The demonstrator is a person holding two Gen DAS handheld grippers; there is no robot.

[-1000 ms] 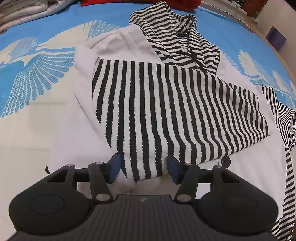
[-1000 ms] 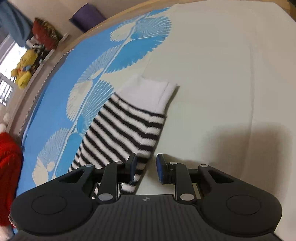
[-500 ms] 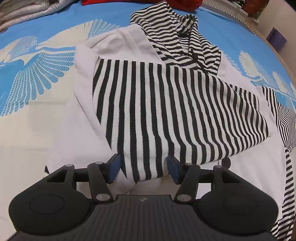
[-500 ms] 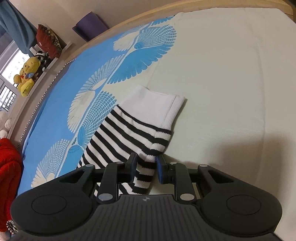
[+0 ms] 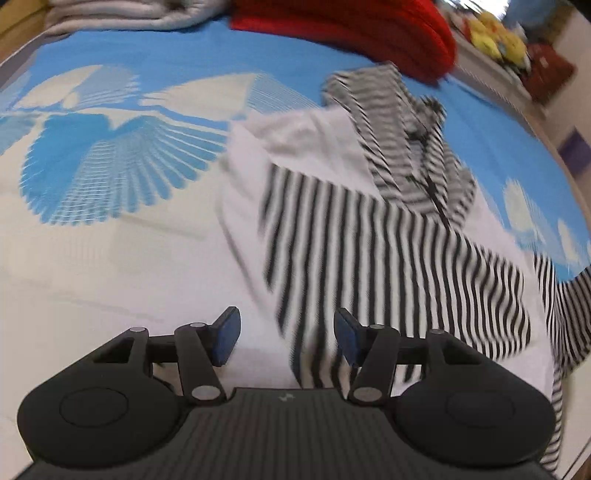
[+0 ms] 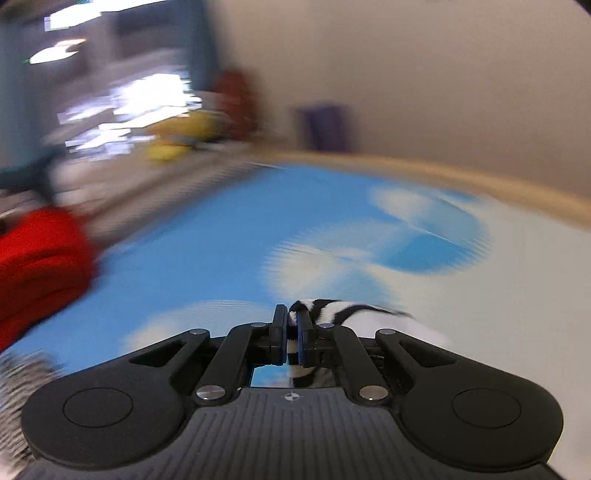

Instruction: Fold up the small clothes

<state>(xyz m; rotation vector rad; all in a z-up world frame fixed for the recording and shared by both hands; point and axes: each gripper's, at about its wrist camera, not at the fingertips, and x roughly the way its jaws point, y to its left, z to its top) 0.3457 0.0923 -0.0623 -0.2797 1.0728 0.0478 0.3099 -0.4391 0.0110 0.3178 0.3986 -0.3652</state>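
Note:
A small black-and-white striped garment (image 5: 388,258) with white panels lies partly folded on the blue-and-white bedsheet (image 5: 110,177). My left gripper (image 5: 284,334) is open and empty, just above the garment's near edge. In the right wrist view my right gripper (image 6: 291,334) is shut on the striped sleeve (image 6: 343,312) and holds it lifted above the sheet, the white cuff trailing to the right. The rest of the sleeve is hidden under the gripper. Both views are blurred by motion.
A red knit item (image 5: 369,33) and grey folded fabric (image 5: 122,14) lie at the far side of the bed. Yellow plush toys (image 5: 495,33) sit on a ledge. A wooden bed edge (image 6: 480,177) and a purple object (image 6: 325,125) are beyond.
My right gripper has closed on the striped sleeve and lifted it, swinging up and left. My left gripper has shifted left and back, still open.

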